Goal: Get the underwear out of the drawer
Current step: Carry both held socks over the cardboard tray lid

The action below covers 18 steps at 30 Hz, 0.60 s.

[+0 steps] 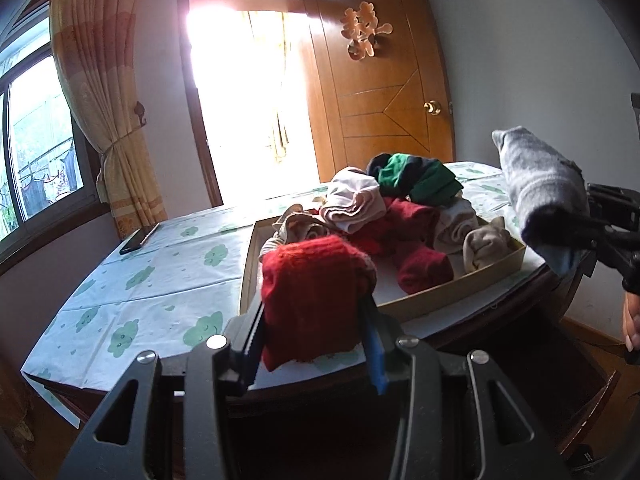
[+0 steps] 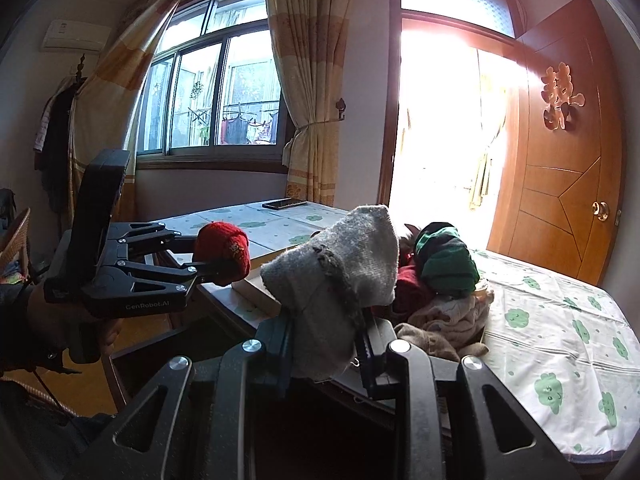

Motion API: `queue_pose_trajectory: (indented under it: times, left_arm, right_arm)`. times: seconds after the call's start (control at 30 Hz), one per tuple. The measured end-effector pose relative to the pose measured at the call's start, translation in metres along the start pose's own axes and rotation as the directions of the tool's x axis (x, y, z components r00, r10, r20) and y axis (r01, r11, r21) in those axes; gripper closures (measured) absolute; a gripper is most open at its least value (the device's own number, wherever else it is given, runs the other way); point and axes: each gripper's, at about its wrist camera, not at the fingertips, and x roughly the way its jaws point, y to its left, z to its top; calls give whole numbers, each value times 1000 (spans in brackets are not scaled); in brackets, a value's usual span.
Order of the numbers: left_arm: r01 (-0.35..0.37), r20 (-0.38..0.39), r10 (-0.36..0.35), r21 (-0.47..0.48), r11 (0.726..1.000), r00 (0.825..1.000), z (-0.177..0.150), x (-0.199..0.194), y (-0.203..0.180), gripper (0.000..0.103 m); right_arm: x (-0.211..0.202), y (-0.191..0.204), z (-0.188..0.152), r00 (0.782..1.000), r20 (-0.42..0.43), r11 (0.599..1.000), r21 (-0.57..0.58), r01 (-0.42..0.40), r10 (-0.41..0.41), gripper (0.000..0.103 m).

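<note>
My left gripper (image 1: 316,320) is shut on a red knitted garment (image 1: 314,292) and holds it up in front of the table edge; it also shows in the right wrist view (image 2: 222,252). My right gripper (image 2: 326,344) is shut on a grey knitted garment (image 2: 340,264), also seen at the right of the left wrist view (image 1: 540,196). A shallow cardboard tray (image 1: 452,294) on the table holds a pile of clothes (image 1: 400,208): red, cream, beige and green pieces. An open dark wooden drawer (image 1: 520,360) lies below the table edge.
The table wears a white cloth with green cloud prints (image 1: 160,280). A black phone (image 1: 138,238) lies at its far left corner. A wooden door (image 1: 384,92), a bright doorway, a curtain (image 1: 100,92) and a window stand behind. A wicker chair (image 2: 16,236) is at the left.
</note>
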Motion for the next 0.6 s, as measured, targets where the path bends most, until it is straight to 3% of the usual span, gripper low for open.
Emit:
queue_pose_trajectory:
  times: [0.6]
  left_arm:
    - [-13, -77, 14, 25, 1000, 997, 30, 43, 11, 61]
  right_arm:
    - [41, -4, 32, 998, -62, 1000, -31, -2, 0, 74]
